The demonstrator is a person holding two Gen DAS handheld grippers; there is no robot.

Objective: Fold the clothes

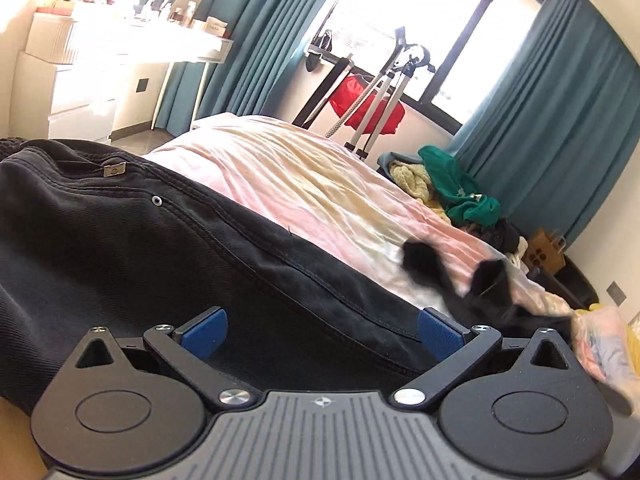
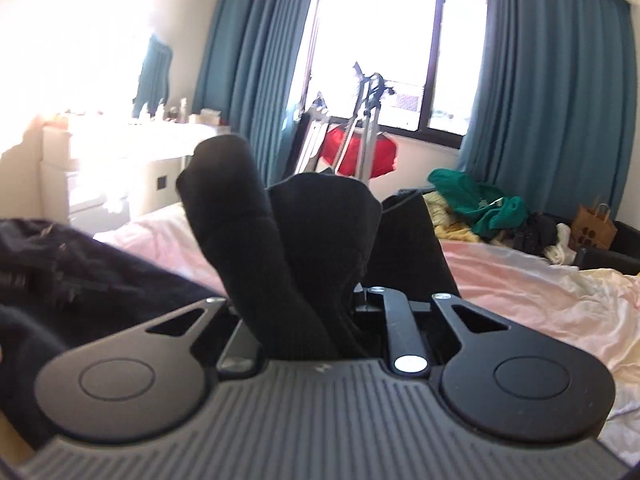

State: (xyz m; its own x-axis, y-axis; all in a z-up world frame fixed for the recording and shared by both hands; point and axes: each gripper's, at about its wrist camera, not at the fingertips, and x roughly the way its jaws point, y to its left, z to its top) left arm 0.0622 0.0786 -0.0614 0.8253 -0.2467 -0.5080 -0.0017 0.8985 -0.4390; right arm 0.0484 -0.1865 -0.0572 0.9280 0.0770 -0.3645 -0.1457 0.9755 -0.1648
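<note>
Black denim trousers (image 1: 160,248) lie on the bed's pink and cream sheet (image 1: 304,176), with a rivet and a metal button showing near the waistband. My left gripper (image 1: 320,332) is open, its blue pads (image 1: 206,330) low over the trousers' seamed edge. My right gripper (image 2: 316,312) is shut on a bunched fold of black cloth (image 2: 296,236) that stands up from between its fingers and hides the fingertips. In the left wrist view that black cloth (image 1: 460,276) shows blurred at the right, over the sheet. More black cloth (image 2: 80,276) lies at the left of the right wrist view.
A pile of green, yellow and dark clothes (image 1: 452,188) sits at the bed's far right; it also shows in the right wrist view (image 2: 488,208). A tripod with a red cloth (image 1: 372,108) stands by the window. A white dresser (image 1: 100,72) is at far left. A brown paper bag (image 2: 592,224) stands beyond the bed.
</note>
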